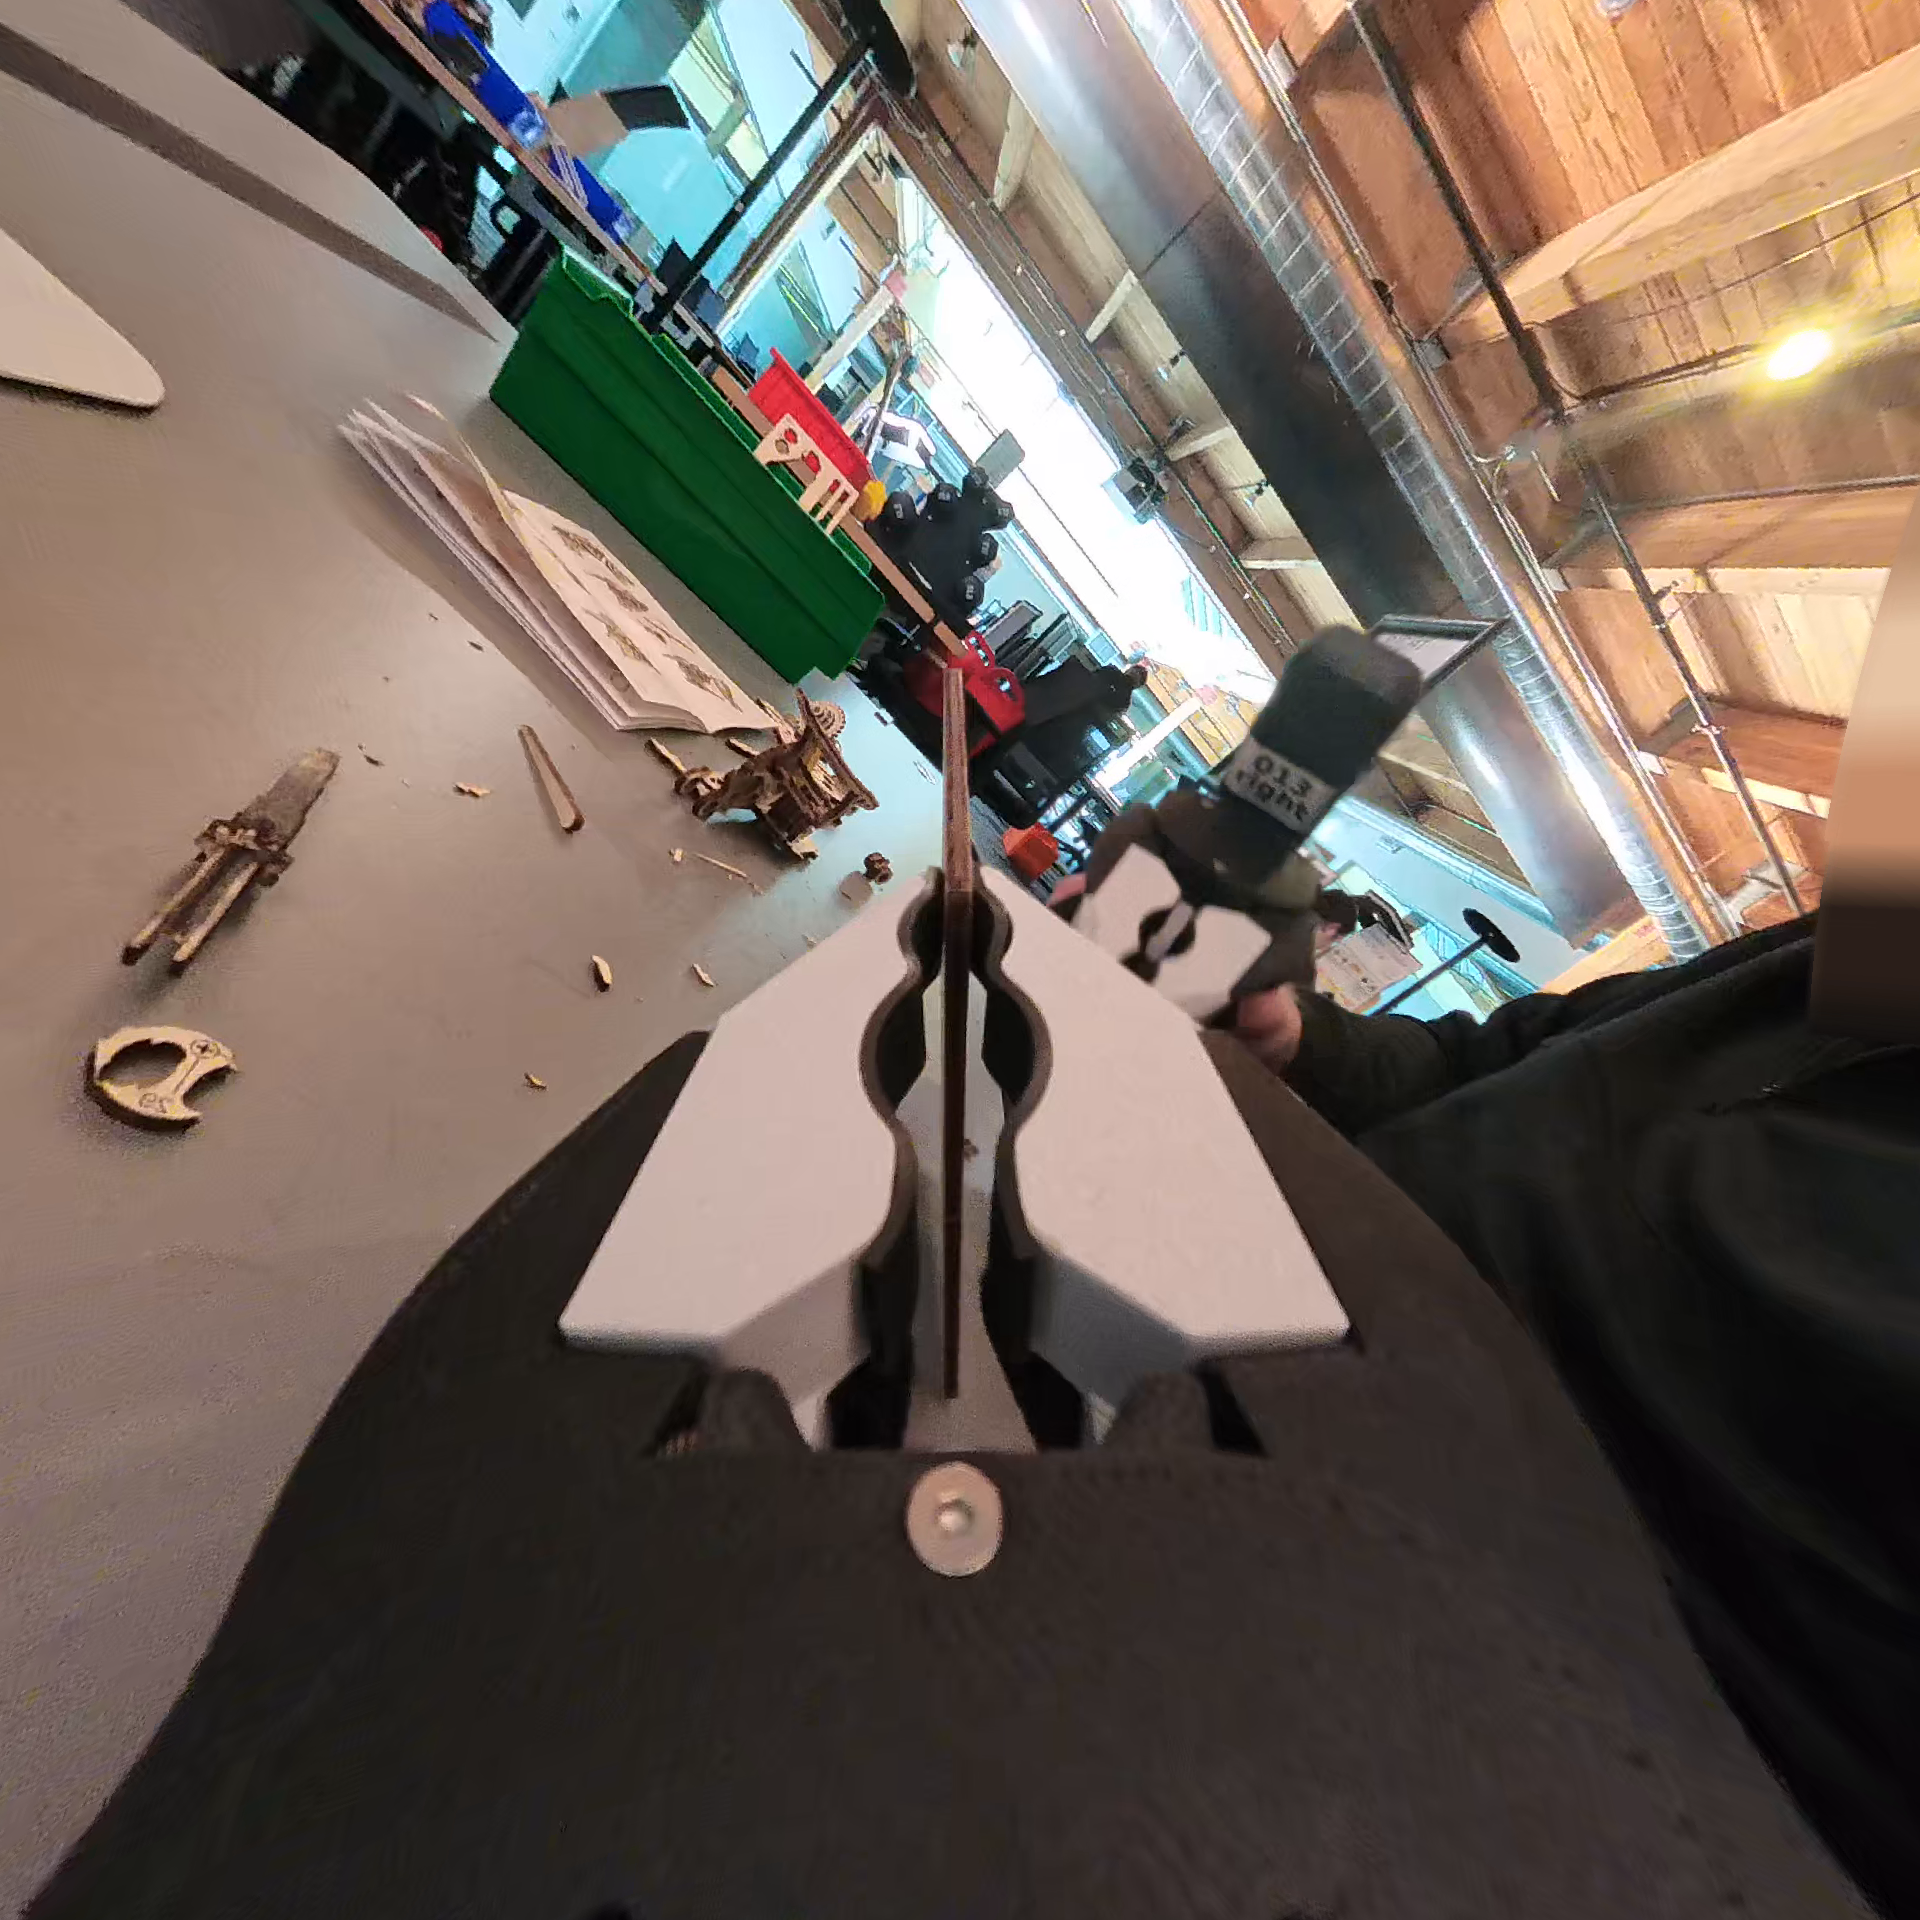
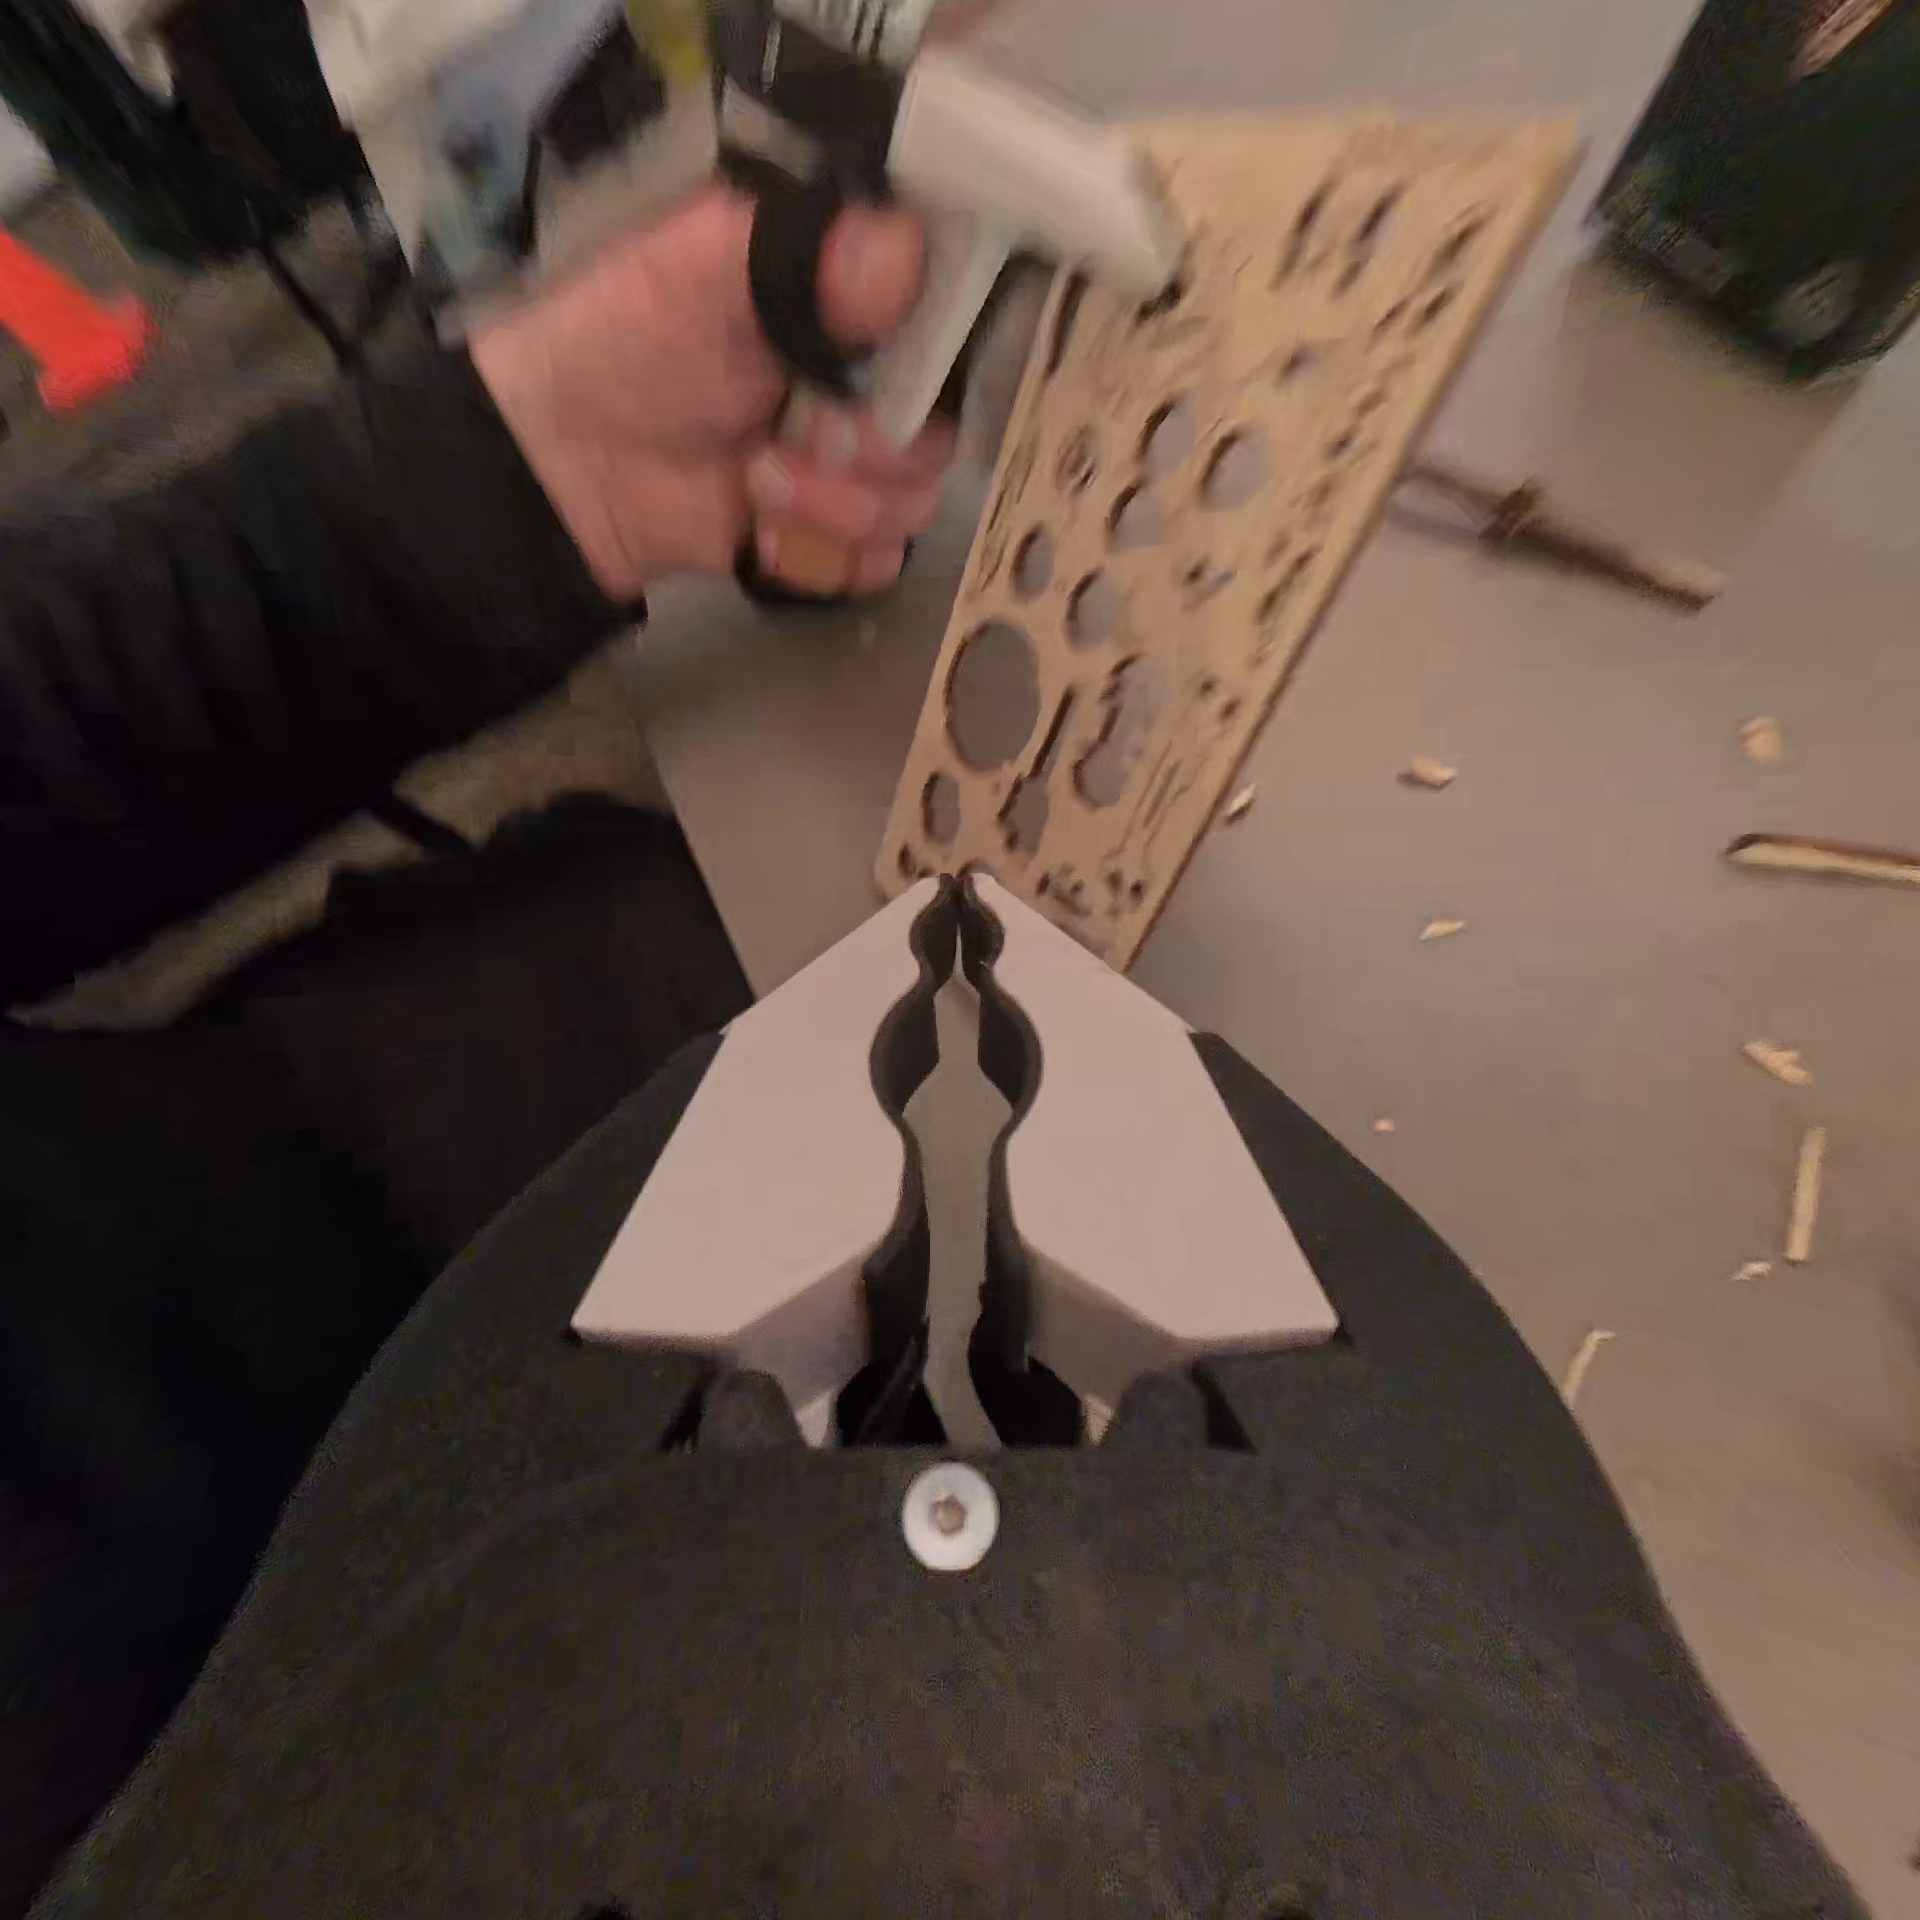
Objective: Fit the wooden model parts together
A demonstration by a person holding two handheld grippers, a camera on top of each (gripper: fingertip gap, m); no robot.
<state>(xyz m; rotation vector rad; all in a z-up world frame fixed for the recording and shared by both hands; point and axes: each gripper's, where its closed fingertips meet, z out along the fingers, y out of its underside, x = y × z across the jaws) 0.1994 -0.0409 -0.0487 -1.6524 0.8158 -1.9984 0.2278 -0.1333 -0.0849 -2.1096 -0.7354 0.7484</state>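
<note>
My left gripper (image 1: 958,883) is shut on a thin wooden sheet (image 1: 956,790), which I see edge-on between its pads. In the right wrist view the same sheet (image 2: 1195,582) is a tan laser-cut panel full of round and odd cut-outs. It stands tilted over the table, held at its top by the left gripper (image 2: 1132,208) in a hand. My right gripper (image 2: 958,883) is shut with nothing between its jaws, its tips just in front of the sheet's lower corner. It also shows in the left wrist view (image 1: 1169,930), right of the sheet.
On the grey table (image 1: 312,1195) lie a partly built wooden model (image 1: 790,779), a ring-shaped part (image 1: 156,1075), a pronged wooden piece (image 1: 234,857), a stick (image 1: 551,779), scattered chips and an open booklet (image 1: 582,592). Green bins (image 1: 675,468) stand behind. A dark sleeve is on the right. The tips of one gripper are about 11 cm away from the tips of the other. From my left tips it is roughly 12 cm to the pronged wooden piece (image 1: 234,857); from my right, 20 cm. The right camera catches it too, in the right wrist view (image 2: 1491,492).
</note>
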